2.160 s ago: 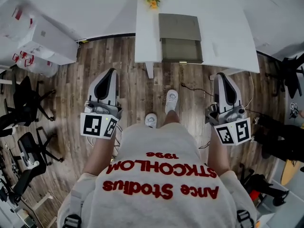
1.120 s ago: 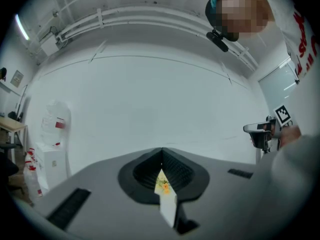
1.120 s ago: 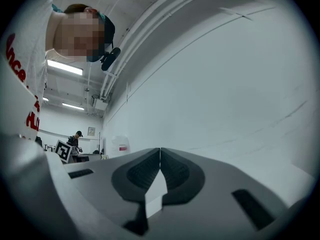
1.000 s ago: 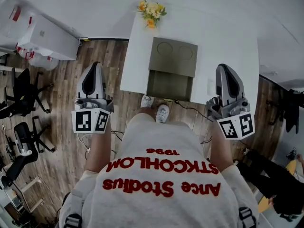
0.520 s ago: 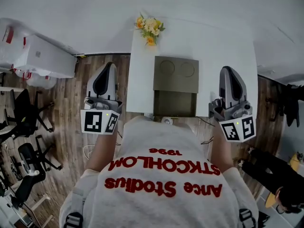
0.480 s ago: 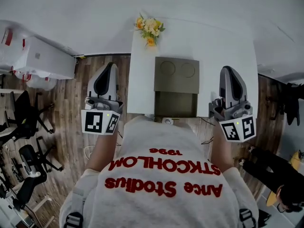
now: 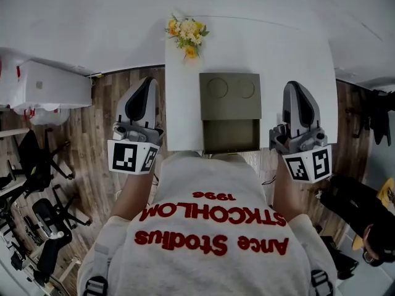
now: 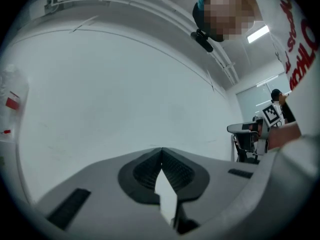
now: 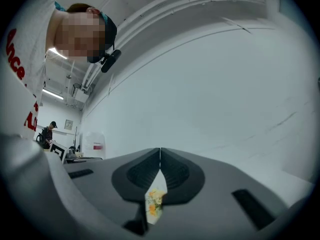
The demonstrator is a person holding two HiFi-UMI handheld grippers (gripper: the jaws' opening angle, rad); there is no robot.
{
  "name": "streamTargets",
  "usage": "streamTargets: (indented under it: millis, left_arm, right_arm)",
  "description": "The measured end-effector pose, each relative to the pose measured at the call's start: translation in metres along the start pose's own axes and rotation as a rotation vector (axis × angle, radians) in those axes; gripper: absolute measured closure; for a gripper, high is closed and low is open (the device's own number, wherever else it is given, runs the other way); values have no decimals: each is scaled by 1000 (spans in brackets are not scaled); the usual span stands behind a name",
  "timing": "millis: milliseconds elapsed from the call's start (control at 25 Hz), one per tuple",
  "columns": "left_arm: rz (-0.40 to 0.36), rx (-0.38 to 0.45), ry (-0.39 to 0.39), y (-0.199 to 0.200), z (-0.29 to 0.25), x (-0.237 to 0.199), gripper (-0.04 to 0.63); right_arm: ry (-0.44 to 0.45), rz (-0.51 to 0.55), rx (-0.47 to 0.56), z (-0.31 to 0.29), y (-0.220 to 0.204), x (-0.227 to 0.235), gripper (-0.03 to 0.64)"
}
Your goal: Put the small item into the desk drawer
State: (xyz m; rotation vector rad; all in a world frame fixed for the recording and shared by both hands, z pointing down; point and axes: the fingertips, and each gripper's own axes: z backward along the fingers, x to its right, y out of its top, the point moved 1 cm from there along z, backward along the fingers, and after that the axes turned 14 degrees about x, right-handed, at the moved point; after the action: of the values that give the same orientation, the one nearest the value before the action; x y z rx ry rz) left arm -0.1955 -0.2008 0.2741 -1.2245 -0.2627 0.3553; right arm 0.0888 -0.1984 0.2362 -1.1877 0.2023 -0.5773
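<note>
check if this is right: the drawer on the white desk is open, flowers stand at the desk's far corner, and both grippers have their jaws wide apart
Wrong on the jaws: the left gripper and right gripper are shut and empty, as each gripper view shows. The drawer is open, and the flowers stand at the far corner of the desk.

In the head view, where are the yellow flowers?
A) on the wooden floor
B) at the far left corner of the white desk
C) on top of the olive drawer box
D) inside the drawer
B: the flowers stand at the far left corner of the white desk, apart from the olive drawer box.
</note>
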Motion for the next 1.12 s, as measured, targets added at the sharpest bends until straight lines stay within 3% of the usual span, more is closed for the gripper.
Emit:
streamTargets:
  millis: [640,920,1120]
  left_arm:
    - [-5,-32,53,-30,-19,28,588]
    - [4,-104,66,-58,-14,41,588]
    - [6,-162,58,-82,-15,49,588]
  right_arm:
    - [31,7,-80,5,-18,36,611]
    - [-5,4,-169,24,-48,57,611]
    - [-104,9,-238,54,-69,90,609]
